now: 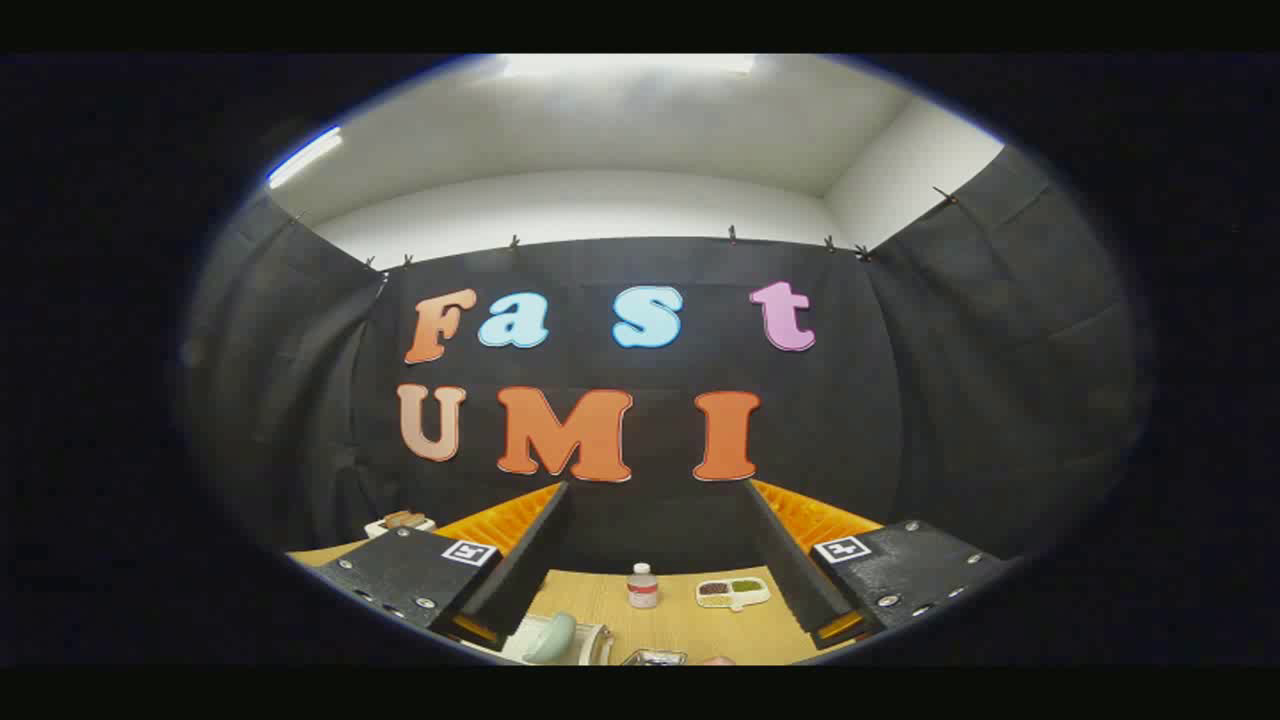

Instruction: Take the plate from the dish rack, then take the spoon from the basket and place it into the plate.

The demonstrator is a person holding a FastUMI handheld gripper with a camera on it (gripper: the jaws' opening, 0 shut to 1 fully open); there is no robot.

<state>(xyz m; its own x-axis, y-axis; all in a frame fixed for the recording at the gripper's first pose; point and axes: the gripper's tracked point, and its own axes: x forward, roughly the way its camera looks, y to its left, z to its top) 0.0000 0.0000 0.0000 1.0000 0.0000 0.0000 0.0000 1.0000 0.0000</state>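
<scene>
Gripper view: claw point(655, 590) spread wide above the table point(690, 625), empty.

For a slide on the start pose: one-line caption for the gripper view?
Open gripper held above wooden table, small bottle and divided snack dish beyond its fingers, nothing gripped.
</scene>
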